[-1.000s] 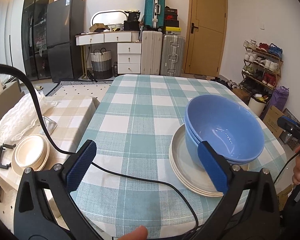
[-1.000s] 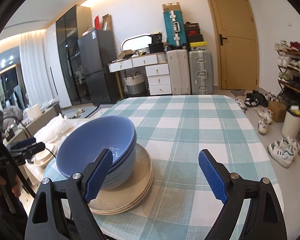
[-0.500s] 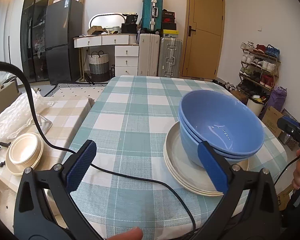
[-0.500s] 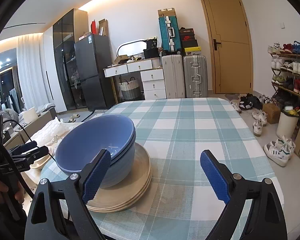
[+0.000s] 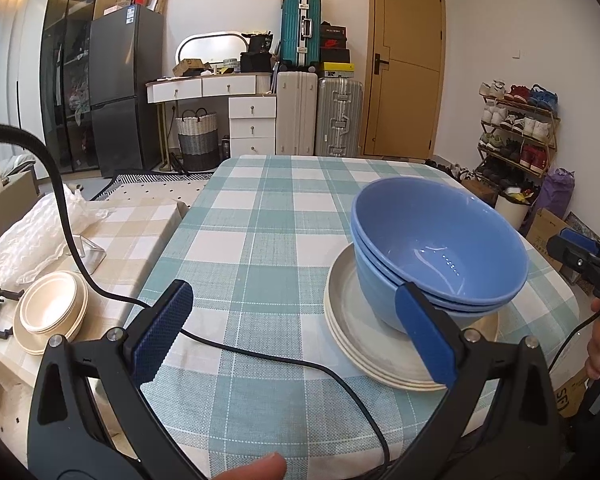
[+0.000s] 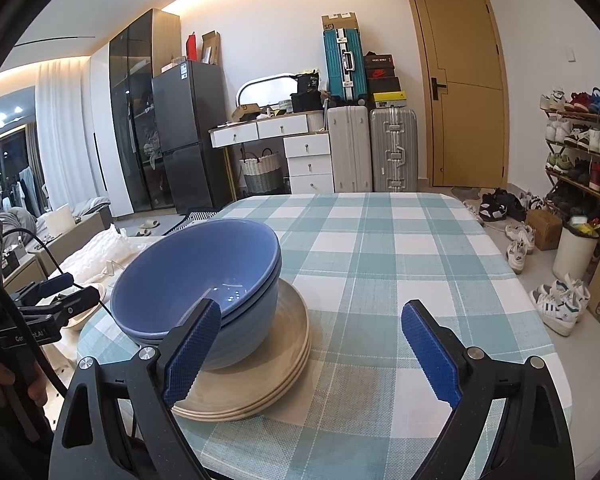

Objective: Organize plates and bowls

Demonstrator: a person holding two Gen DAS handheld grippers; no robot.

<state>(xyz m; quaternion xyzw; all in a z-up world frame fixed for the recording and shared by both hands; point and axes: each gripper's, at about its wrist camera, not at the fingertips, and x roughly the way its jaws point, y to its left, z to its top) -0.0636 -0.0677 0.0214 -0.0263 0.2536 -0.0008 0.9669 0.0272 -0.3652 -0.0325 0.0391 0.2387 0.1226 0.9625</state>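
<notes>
A nest of blue bowls [image 5: 440,248] [image 6: 198,280] sits on a stack of cream plates [image 5: 352,336] [image 6: 256,384] near the front edge of the checked table [image 5: 268,240] [image 6: 380,256]. My left gripper [image 5: 296,332] is open, held back from the table, its right finger in front of the bowls. My right gripper [image 6: 312,352] is open too, its left finger overlapping the bowls' near side. Neither holds anything. Cream bowls on a cream plate [image 5: 52,312] rest on the low side surface to the left.
A black cable [image 5: 260,352] trails across the table's front. White bubble wrap [image 5: 36,232] lies on the beige checked side surface. A hand [image 5: 598,344] holds the other gripper at the table's right corner. Suitcases, drawers, a fridge and a shoe rack line the walls.
Both grippers have drawn back and lowered a little, so the bowls and plates sit slightly farther off. The dishes have not moved. Both stay open.
</notes>
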